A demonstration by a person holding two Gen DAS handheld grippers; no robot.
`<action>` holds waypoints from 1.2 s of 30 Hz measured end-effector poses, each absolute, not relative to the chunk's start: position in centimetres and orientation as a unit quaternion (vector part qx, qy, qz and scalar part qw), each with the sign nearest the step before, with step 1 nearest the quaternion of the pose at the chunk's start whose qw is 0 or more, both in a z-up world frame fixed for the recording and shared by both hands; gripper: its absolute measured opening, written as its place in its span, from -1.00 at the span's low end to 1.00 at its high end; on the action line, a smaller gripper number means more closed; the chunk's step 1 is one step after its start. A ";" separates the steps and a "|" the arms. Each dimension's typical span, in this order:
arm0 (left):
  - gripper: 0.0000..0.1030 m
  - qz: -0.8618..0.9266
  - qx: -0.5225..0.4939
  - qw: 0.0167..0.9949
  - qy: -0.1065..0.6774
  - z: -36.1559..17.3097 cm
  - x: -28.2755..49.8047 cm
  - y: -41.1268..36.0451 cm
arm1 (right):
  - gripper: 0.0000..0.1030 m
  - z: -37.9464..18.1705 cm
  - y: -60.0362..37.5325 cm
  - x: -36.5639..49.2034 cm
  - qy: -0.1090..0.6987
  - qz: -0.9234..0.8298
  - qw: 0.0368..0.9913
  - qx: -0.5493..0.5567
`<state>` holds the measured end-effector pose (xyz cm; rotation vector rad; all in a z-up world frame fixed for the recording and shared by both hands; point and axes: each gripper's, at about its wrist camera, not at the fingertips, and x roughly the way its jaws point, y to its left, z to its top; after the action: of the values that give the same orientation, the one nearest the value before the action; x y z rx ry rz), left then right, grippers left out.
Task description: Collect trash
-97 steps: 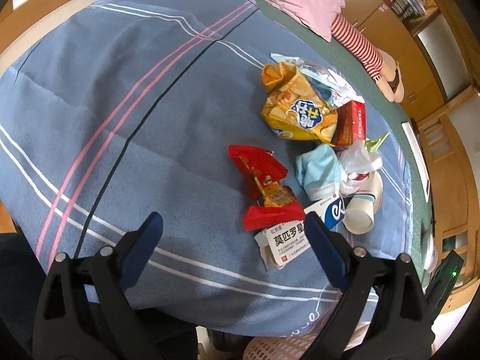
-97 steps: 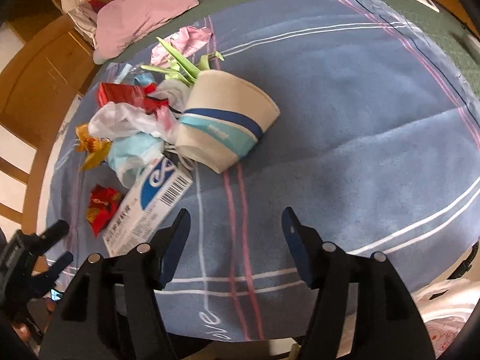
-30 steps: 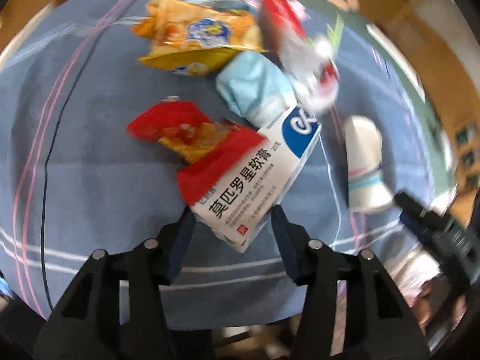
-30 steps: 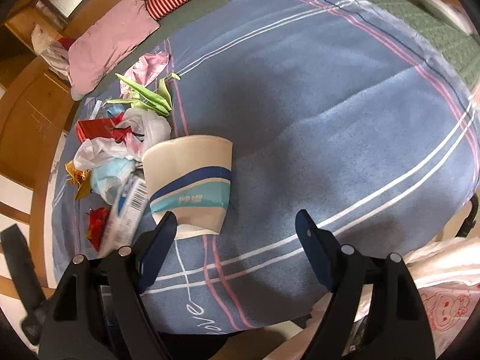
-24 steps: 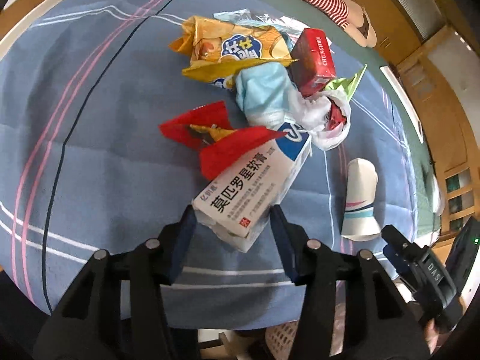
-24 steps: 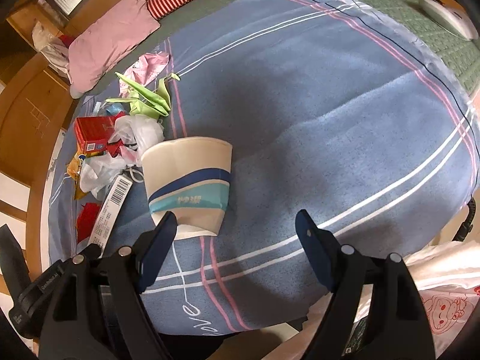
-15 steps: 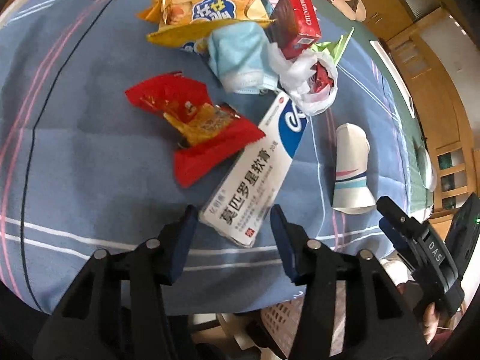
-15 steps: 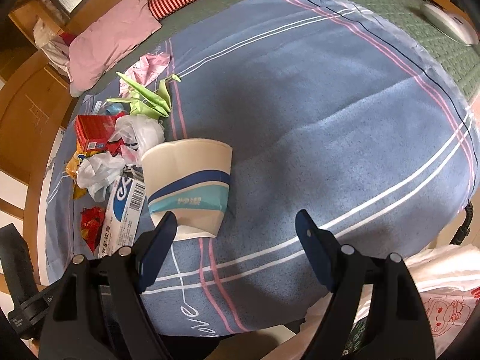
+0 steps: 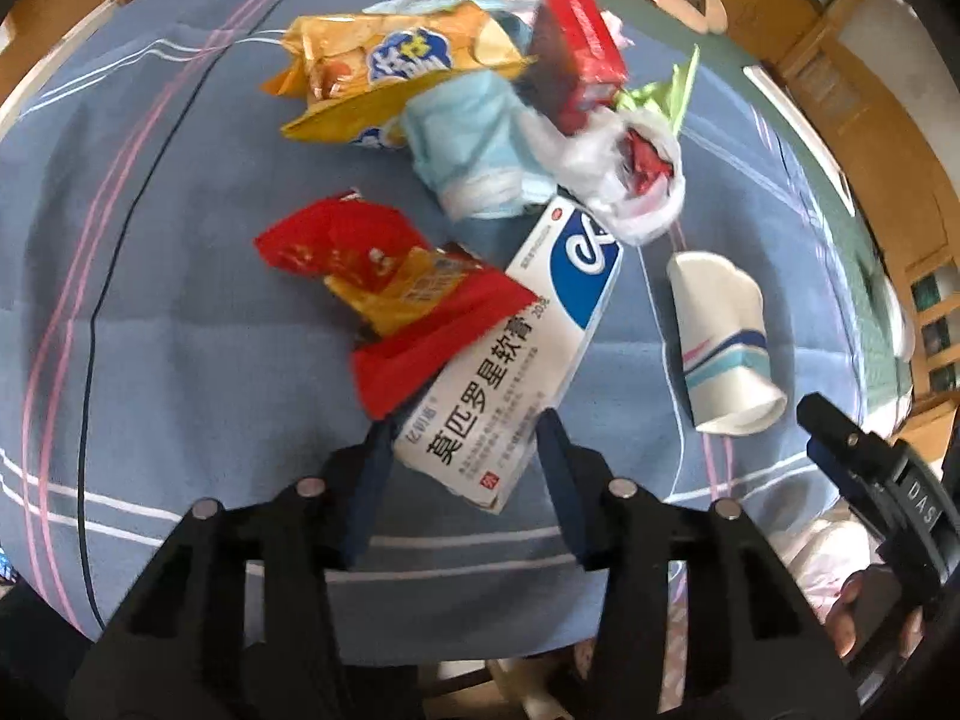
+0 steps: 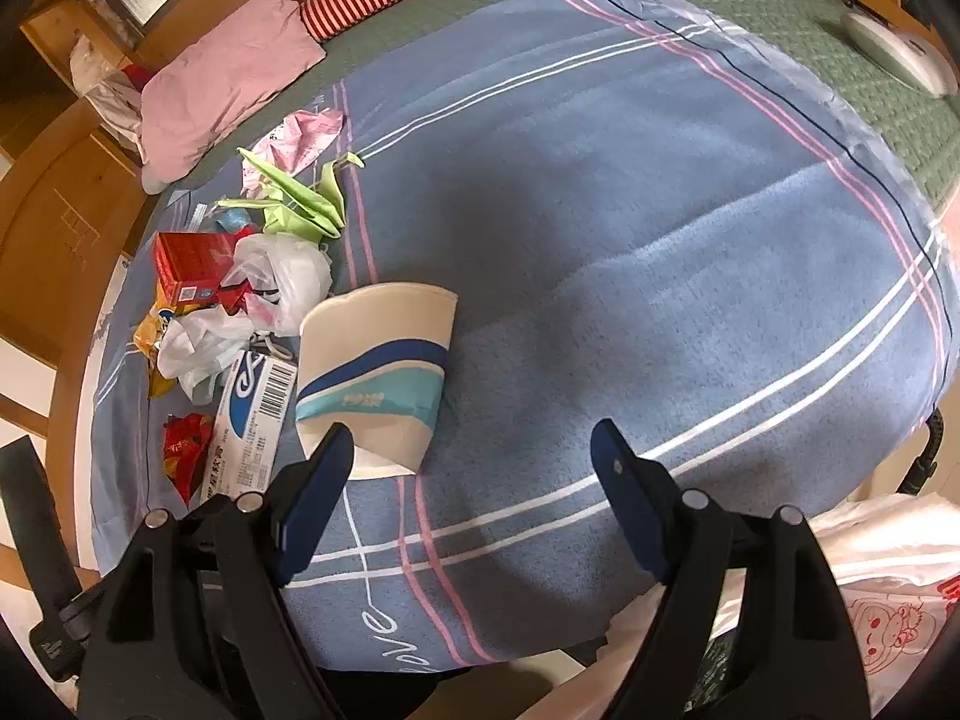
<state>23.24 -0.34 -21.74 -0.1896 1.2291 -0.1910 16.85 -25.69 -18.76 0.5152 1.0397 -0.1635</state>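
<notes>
Left tool (image 9: 462, 450) pinches near end of ointment box (image 9: 510, 360); long axis runs forward-right. Right tool (image 10: 468, 468) spread; paper cup (image 10: 375, 372) just ahead-left.

The left hand-held gripper (image 9: 465, 450) pinches the near end of a white ointment box (image 9: 510, 354), with a red snack wrapper (image 9: 390, 282) lying across it. Beyond sit a blue face mask (image 9: 468, 150), a chip bag (image 9: 384, 72) and a tipped paper cup (image 9: 723, 336) on the blue blanket (image 9: 180, 300).
</notes>
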 end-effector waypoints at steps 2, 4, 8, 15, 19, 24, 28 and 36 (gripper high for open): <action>-0.21 -0.083 -0.121 0.807 0.573 -21.7 23.4 0.8 | 0.54 -18.5 -25.5 17.1 0.489 -0.078 0.836 0.238; -0.48 -0.089 -0.165 0.801 0.568 -21.5 23.3 2.3 | 0.54 -18.3 -25.2 17.4 0.486 -0.079 0.839 0.231; -0.47 -0.078 -0.217 0.784 0.576 -22.3 23.5 4.3 | 0.54 -18.3 -23.9 18.7 0.493 -0.076 0.840 0.212; 0.20 -0.059 -0.206 0.777 0.591 -22.3 23.0 5.8 | 0.55 -20.2 -20.7 21.9 0.523 -0.061 0.833 0.171; 0.23 -0.058 -0.214 0.775 0.593 -22.8 23.3 5.5 | 0.50 -21.4 -19.0 22.9 0.536 -0.059 0.832 0.134; 0.28 -0.062 -0.189 0.782 0.591 -22.6 23.2 4.4 | 0.01 -21.0 -19.0 21.8 0.515 -0.048 0.848 0.115; 0.17 -0.087 -0.146 0.787 0.592 -22.3 23.4 2.1 | 0.01 -19.6 -20.2 20.5 0.492 -0.055 0.862 0.108; -0.16 -0.119 -0.116 0.798 0.579 -21.8 23.2 0.0 | 0.01 -17.2 -22.6 17.7 0.463 -0.043 0.874 0.139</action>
<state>23.18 0.03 -21.75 -0.2489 1.2423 -0.2561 17.69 -22.60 -17.23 0.2895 0.9678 -0.0901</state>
